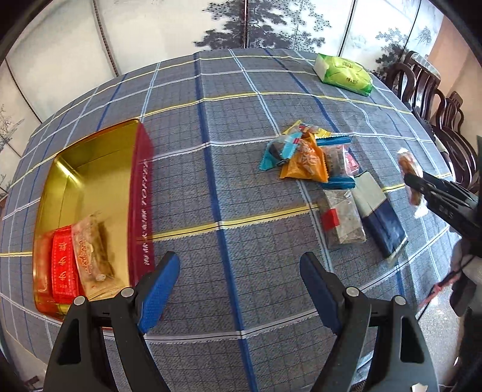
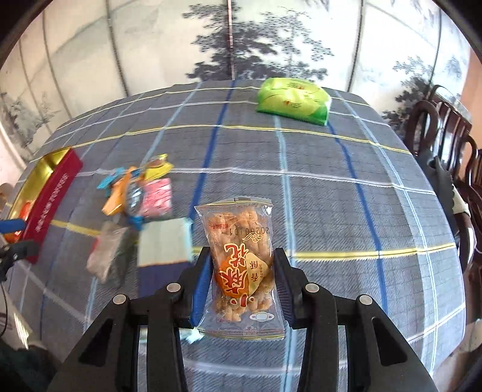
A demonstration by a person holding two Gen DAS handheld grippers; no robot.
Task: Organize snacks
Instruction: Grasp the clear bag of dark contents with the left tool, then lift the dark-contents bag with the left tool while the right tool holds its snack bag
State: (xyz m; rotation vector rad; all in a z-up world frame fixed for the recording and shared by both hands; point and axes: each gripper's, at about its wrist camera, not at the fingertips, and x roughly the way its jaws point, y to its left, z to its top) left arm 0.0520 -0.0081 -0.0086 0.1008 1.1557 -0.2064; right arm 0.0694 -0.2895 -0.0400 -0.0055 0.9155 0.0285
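One plaid tablecloth (image 1: 241,187), painted screen (image 1: 168,27) behind.

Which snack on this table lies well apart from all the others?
The green packet sits alone at the far edge of the table, well beyond the loose pile of small snacks in the middle and the gold tin. Nothing looks spilled or torn.

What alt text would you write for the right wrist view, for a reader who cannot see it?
The right gripper holds a clear packet of fried dough twists above a checked tablecloth. To the left lie a heap of small snack packets and a red and gold tin; a green bag sits at the far edge.
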